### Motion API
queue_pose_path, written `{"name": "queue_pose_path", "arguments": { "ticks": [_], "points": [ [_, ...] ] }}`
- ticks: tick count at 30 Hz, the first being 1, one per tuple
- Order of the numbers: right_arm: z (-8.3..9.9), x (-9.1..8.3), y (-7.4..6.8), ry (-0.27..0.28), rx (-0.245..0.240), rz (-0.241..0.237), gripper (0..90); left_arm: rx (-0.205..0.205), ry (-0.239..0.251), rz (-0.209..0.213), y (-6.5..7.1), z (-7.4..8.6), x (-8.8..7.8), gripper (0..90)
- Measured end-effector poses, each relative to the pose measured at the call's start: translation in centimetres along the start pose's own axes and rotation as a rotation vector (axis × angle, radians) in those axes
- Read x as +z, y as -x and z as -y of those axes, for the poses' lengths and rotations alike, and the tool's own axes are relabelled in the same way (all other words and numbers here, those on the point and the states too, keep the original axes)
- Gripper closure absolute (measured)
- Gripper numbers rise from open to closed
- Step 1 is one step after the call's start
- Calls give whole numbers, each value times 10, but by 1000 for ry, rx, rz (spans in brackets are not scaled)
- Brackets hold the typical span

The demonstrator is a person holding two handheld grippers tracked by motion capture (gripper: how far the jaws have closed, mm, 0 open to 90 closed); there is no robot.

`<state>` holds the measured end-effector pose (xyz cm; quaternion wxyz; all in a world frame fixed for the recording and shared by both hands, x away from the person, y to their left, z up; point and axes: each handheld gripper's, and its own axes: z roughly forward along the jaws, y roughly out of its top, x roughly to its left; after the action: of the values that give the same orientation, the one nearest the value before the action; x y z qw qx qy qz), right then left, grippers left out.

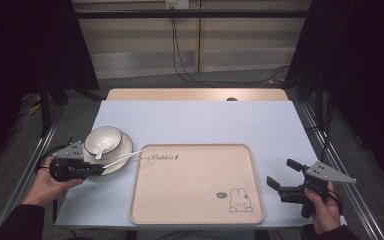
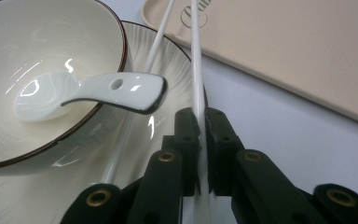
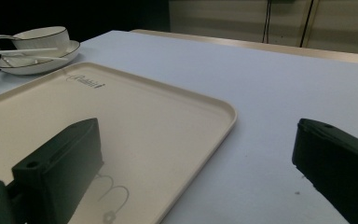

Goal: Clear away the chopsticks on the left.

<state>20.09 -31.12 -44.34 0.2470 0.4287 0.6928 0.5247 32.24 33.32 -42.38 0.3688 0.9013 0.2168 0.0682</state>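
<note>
**Left gripper pinches one chopstick at the plate's edge**

While the right gripper (image 1: 283,186) waits at about four o'clock on the table, just off the right rim of the beige rectangular plastic tray (image 1: 196,200) with a rabbit drawing, the left gripper (image 2: 202,122) at about eight o'clock does the work. Its jaws are nearly closed on one of two slim white chopsticks (image 2: 196,56), squeezing it near its butt end with the stick running straight out between them. From the grip the long axis points toward two o'clock, its tip reaching the tray's near-left corner by the printed lettering. The second chopstick (image 2: 156,44) lies just beside it, unheld, across the rim of the white ribbed ceramic plate (image 2: 172,56). On that plate sits a cream ceramic bowl (image 2: 51,46) with a dark rim, and a white ceramic spoon (image 2: 91,91) rests in it, handle poking over the edge toward the jaws.

The right gripper's jaws stand wide apart and hold nothing. By my reading, the left hand is the nearer one for carrying the chopstick onto the tray; the neighbouring stick and spoon handle could be nudged.
</note>
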Motion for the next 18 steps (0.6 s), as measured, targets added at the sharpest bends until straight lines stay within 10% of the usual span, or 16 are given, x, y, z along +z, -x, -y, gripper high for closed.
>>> {"name": "queue_pose_path", "arguments": {
  "ticks": [18],
  "points": [
    [-1,2,-1,2,2,-9,12,-247,65,-33,47,-12,-6,844]
  ]
}}
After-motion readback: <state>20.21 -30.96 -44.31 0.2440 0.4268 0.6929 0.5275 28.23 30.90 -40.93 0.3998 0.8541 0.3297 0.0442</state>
